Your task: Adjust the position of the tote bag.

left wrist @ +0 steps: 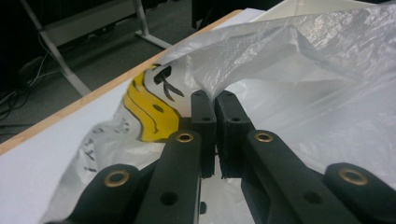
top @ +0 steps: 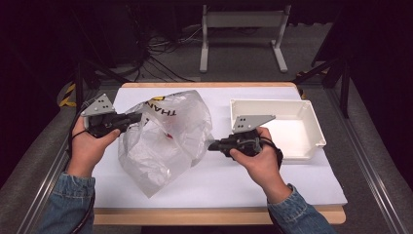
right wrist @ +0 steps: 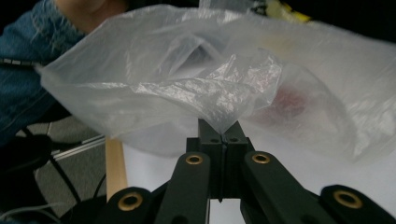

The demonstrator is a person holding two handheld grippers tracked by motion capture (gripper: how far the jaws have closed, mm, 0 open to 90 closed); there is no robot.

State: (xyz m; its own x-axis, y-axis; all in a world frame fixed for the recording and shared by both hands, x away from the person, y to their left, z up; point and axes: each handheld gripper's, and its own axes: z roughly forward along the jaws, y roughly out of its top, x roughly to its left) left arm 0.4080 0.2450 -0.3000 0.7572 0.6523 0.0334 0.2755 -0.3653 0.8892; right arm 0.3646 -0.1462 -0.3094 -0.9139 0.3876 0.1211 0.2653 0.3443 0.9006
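Observation:
A thin translucent plastic bag [top: 160,146] with yellow and black print lies puffed up on the white table top. My left gripper [top: 139,117] is shut on the bag's upper left edge; in the left gripper view the jaws [left wrist: 215,100] pinch the film [left wrist: 303,79] beside the yellow print. My right gripper [top: 210,145] is shut on the bag's right side, and in the right gripper view a pointed fold of the bag [right wrist: 163,60] sits between the closed jaws [right wrist: 224,130]. A reddish thing [right wrist: 285,105] shows dimly inside the bag.
An empty white rectangular tray [top: 319,131] sits at the right of the table, just beyond my right hand. The white sheet [top: 219,180] covers a wooden table top. A metal stand [top: 243,19] and cables are on the floor behind the table.

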